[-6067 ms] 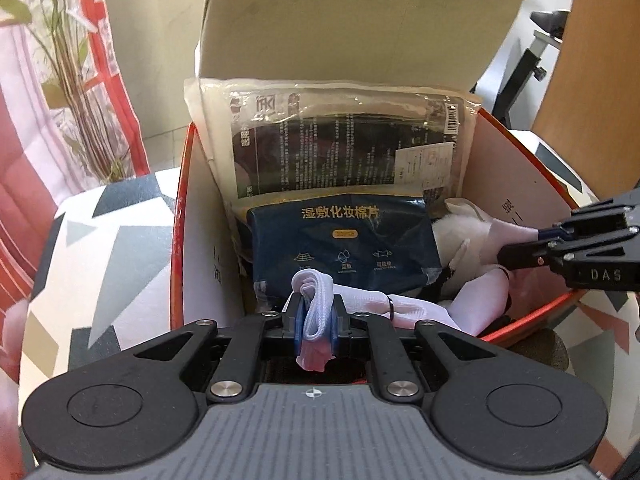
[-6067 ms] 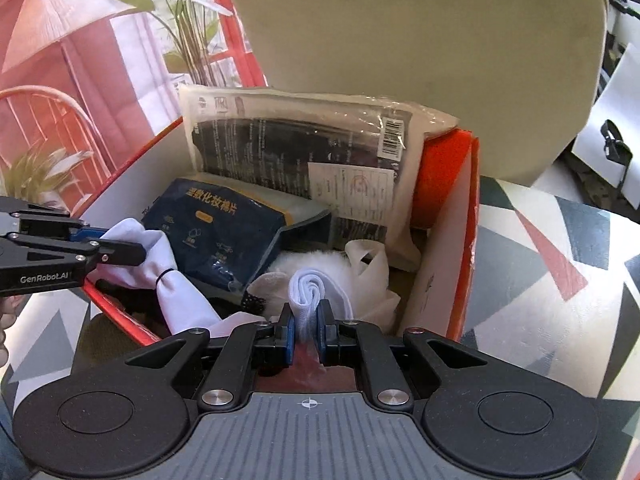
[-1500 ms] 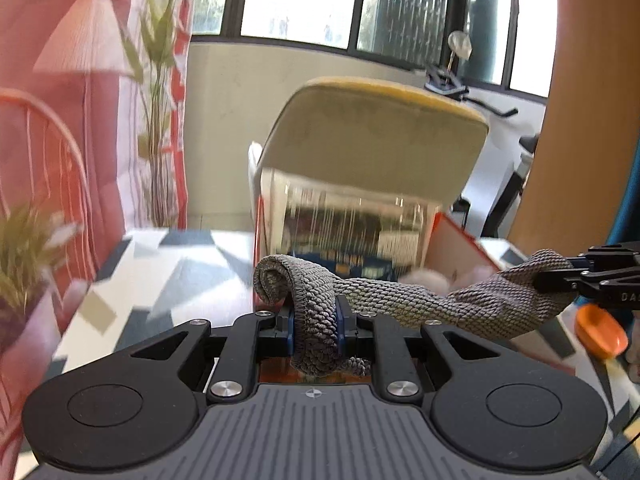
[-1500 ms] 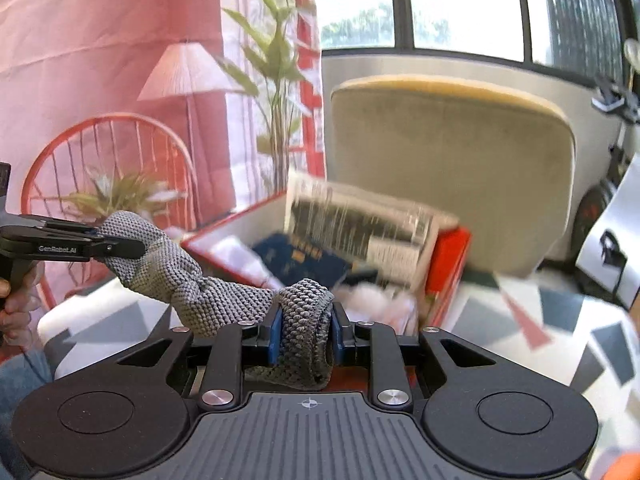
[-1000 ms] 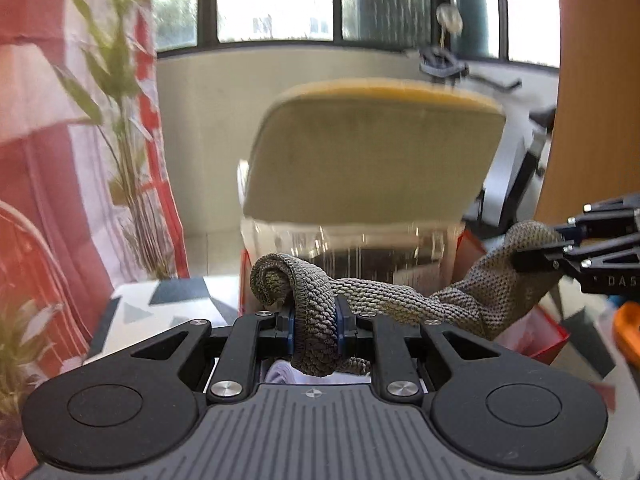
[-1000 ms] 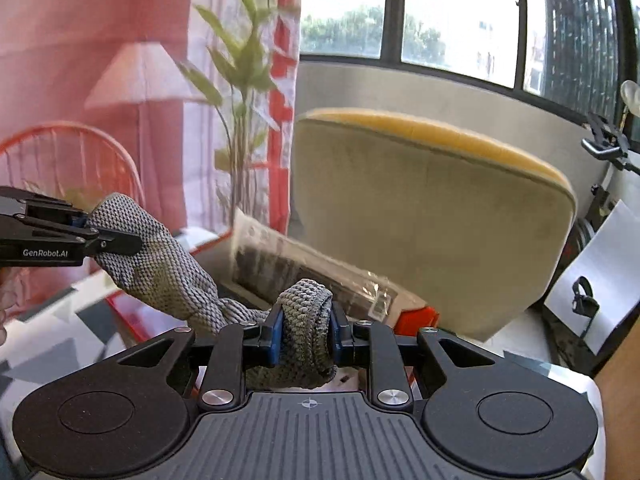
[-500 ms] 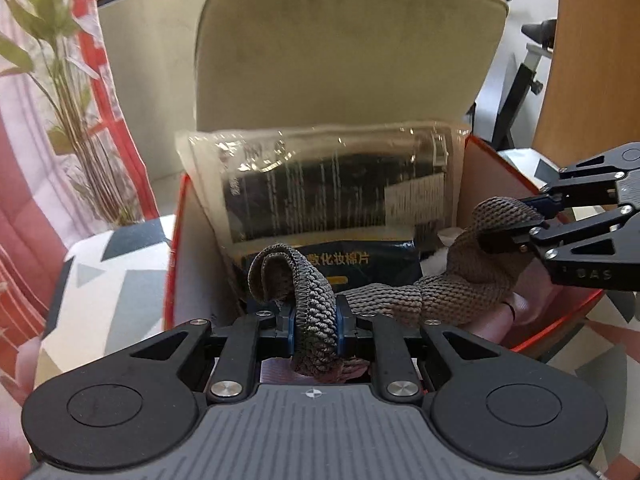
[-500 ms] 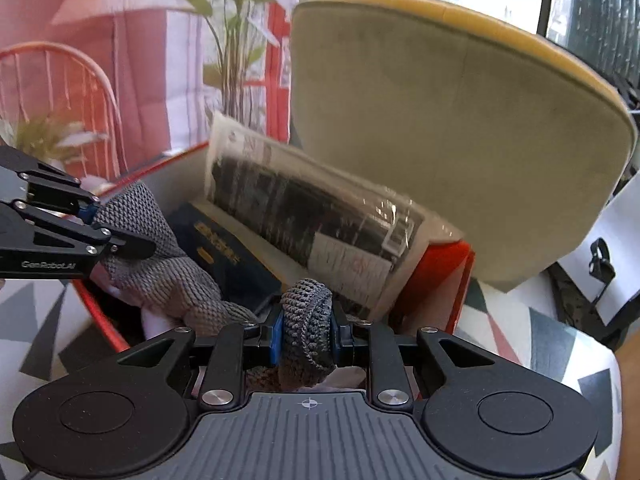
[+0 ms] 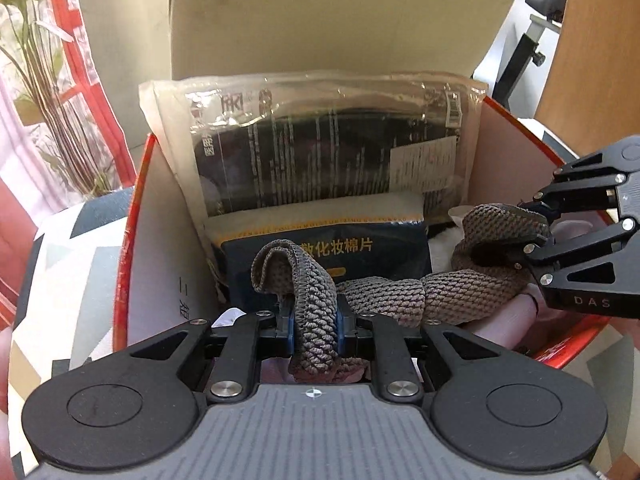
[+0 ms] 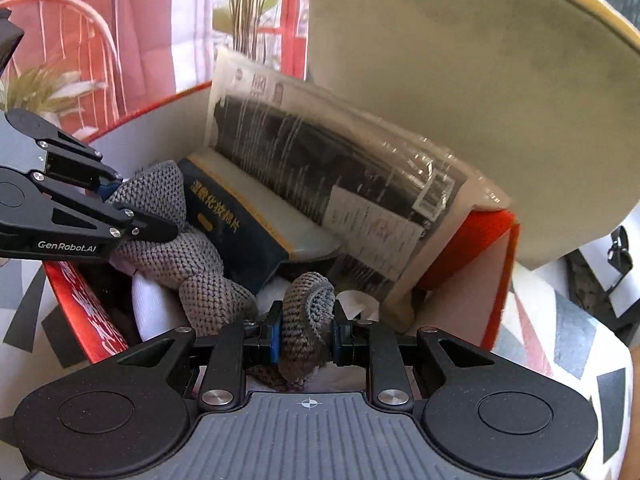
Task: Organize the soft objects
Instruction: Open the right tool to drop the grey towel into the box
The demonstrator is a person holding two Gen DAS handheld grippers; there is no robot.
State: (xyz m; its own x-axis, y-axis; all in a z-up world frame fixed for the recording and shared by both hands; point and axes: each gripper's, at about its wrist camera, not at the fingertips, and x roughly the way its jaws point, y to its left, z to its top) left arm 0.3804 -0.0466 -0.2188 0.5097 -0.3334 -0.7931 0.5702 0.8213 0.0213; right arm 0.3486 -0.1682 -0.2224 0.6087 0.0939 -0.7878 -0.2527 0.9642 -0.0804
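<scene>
A grey-brown knitted cloth stretches between my two grippers, low inside the orange box. My left gripper is shut on one end of it. My right gripper is shut on the other end, and it also shows in the left wrist view. The left gripper appears in the right wrist view. Under the cloth lie a dark blue cotton-pad pack, a clear plastic packet leaning on the back wall, and white and pink cloths.
The box stands on a table with a grey, white and red triangle pattern. A beige chair back rises behind the box. Plants and a red curtain stand to the left.
Both grippers have carried the knitted cloth from high above the table down into the box, moving closer together so the cloth bunches. Six seconds ago they held a white and pink cloth there.
</scene>
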